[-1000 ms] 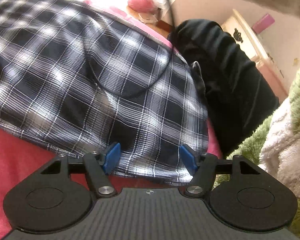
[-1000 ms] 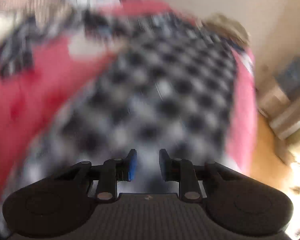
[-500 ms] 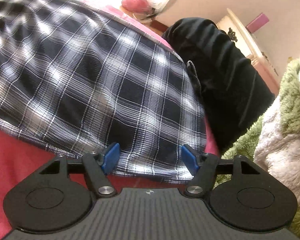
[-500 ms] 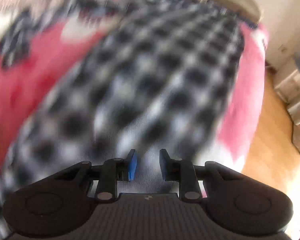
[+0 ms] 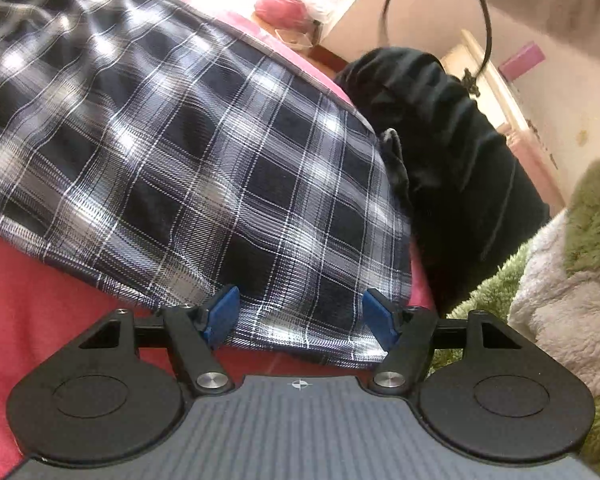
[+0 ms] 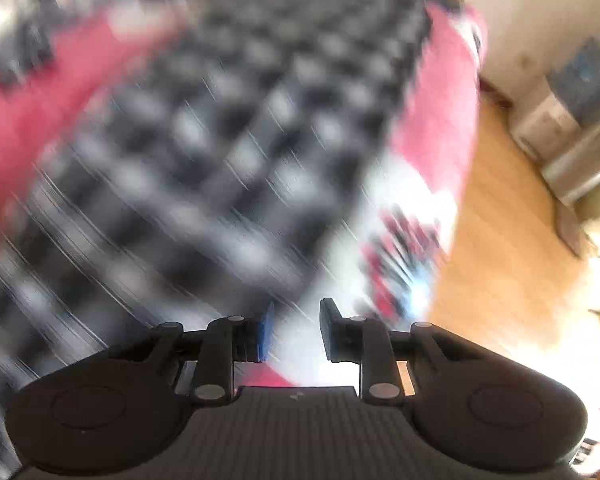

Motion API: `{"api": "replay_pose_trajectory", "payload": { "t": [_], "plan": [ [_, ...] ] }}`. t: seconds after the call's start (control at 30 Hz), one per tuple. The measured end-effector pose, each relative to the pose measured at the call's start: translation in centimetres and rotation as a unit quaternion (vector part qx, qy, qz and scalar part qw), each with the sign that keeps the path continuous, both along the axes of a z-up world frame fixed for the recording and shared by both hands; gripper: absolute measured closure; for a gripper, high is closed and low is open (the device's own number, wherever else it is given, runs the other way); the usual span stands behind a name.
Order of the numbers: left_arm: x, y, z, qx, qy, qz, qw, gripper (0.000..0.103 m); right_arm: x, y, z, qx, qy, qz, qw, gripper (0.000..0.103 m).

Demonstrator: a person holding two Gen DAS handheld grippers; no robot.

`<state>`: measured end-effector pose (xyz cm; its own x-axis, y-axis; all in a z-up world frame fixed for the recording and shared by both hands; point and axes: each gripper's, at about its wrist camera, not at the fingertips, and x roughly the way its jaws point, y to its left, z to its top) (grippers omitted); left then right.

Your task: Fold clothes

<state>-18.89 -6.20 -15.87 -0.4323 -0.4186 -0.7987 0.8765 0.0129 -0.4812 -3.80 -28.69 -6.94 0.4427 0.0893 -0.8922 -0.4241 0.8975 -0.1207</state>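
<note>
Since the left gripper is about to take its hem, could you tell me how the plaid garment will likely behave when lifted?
The plaid garment looks thin and rippled on the red cover, so it will probably droop limply from the left gripper. It seems light. Its broad spread suggests the far side will drag rather than rise.

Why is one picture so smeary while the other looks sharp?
Right wrist view: motion blur smears the plaid cloth and red cover, while the hand-held gripper itself stays crisp; bright glare at lower right. Left wrist view: the plaid is sharp, blurred only at top left, with edges curved by the fisheye.
</note>
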Motion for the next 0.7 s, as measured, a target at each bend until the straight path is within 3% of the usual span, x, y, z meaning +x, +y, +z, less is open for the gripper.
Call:
{"api": "replay_pose_trajectory", "payload": {
  "t": [0.07, 0.13, 0.2, 0.33, 0.4, 0.5, 0.7],
  "plan": [
    [0.1, 0.1, 0.1, 0.004, -0.001, 0.008, 1.0, 0.035, -1.3, 2.7, -0.4, 0.039, -0.012, 0.037, 0.999, 0.076],
    [0.0, 0.1, 0.3, 0.006, -0.005, 0.009, 0.9999, 0.035, -3.3, 4.4, -2.0, 0.019, 0.008, 0.072, 0.997, 0.077],
    [-0.1, 0.1, 0.3, 0.007, -0.008, 0.009, 0.9999, 0.035, -6.4, 3.6, -3.5, -0.006, 0.033, 0.072, 0.997, 0.076],
    [-0.1, 0.0, 0.2, 0.008, -0.007, 0.004, 0.9999, 0.035, -11.6, -1.2, -3.1, 0.0, 0.093, -0.016, 0.996, 0.077],
    [0.1, -0.1, 0.1, 0.01, -0.001, 0.003, 0.9999, 0.035, -12.7, -1.8, -2.9, -0.034, 0.093, -0.034, 0.994, 0.076],
    [0.4, -0.2, -0.1, 0.015, 0.008, 0.004, 0.9998, 0.035, -13.4, 0.9, -3.1, -0.025, 0.093, -0.014, 0.995, 0.076],
    [-0.4, 0.3, 0.4, 0.021, -0.029, -0.008, 0.9993, 0.035, -15.0, 7.2, -3.8, 0.013, 0.088, 0.043, 0.995, 0.076]
  ]
}}
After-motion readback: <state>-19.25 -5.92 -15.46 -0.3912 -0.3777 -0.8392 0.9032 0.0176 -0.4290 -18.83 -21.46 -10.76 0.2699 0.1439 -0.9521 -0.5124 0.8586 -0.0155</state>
